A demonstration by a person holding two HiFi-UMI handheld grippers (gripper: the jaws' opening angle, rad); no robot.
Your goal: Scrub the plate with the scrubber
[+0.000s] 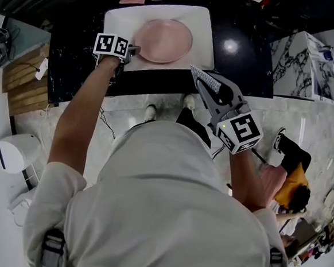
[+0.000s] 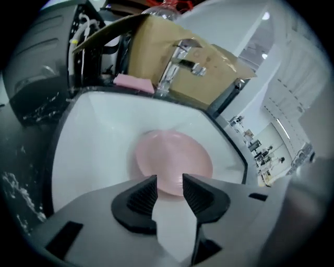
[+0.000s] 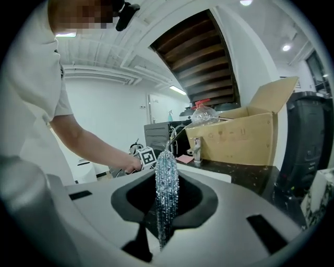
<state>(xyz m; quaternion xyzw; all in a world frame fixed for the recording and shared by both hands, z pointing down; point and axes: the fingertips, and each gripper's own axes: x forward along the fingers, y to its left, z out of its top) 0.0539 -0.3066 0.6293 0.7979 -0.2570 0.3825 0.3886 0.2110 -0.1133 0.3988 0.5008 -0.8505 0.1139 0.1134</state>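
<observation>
— Two claws, one plate (image 1: 163, 40): which is nearer?
— The left claw (image 2: 168, 180). It sits at the plate's left rim, upper middle of the head view. Its jaws stand apart and press on nothing. In its own view the near rim shows just past the tips.
— And the scrubber (image 1: 204, 78)?
— The right claw (image 3: 167, 195) is clamped on it, edge-on. Its long axis runs out along the jaws, pointing up and left.
— Where is the plate from there?
— Up and left, flat in the white sink (image 1: 118, 17), well apart. That claw hangs short of the bench (image 1: 242, 55), at its near edge.
— So the coming move?
— My guess: the left claw pinches the rim to steady the plate, and the right carries the scrubber up-left onto its face.
</observation>
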